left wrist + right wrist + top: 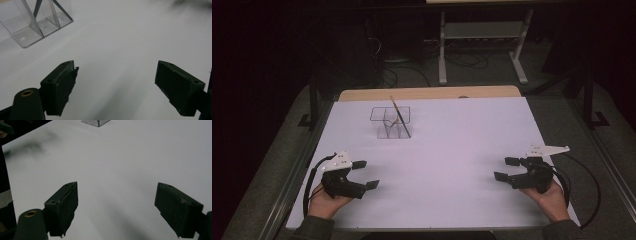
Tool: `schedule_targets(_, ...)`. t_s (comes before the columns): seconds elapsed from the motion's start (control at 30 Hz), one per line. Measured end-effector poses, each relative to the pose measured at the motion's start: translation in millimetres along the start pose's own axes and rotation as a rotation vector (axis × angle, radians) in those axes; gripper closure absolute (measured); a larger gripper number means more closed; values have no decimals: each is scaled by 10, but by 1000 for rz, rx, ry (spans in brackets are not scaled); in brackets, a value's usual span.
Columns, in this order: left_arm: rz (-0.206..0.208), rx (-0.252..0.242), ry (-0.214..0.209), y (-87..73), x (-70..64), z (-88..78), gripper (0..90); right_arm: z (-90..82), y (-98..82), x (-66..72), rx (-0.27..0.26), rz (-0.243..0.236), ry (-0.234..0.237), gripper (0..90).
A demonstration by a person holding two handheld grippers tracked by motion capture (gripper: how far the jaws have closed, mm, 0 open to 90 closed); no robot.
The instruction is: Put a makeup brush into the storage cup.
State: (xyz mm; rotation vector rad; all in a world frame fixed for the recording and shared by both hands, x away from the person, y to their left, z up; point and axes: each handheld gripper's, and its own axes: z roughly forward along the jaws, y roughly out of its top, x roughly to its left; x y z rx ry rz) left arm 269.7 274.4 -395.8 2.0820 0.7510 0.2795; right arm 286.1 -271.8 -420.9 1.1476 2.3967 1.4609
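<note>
Both grippers sit low at the near edge of the desk [462, 120], 1 on each side, and nothing is in either of them. The left gripper [366, 174] has its jaws wide apart, open toward the middle of the white sheet; the left gripper view looks straight between them at bare desk. The right gripper [506, 168] mirrors it at the near right, jaws just as far apart, a hand cupped under it and its cable looping off to the right.

The thing to watch is the clear box [392, 122] at the far left of centre, well apart from both grippers. It looks divided into compartments, and a thin stick [398, 116] leans in it, its top tipped toward the far side. Seen from the left gripper, the box [37, 22] sits at the upper left, its partitions plain through the walls, with dark slanted lines inside that I take for the stick. From the right gripper, just a corner of it [96, 122] peeks in at the top.

My read: this is a ready stance, both hands parked wide so the box stays in plain sight, the left one better placed for a reach.

No brand, label or writing that I can read on anything.
</note>
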Motion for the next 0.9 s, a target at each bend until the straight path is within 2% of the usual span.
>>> schedule_targets(0.2, 1, 1, -1, -8, 2, 2, 162, -19, -17, 17, -11, 5, 6, 179)
schedule_targets(0.77, -1, 15, -5, -30, -3, 34, 162, 9, -95, 41, 4, 9, 9, 179)
schedule_targets(0.9, 14, 22, -7, -32, -1, 48, 161, 26, -110, 56, 8, 1, 9, 179)
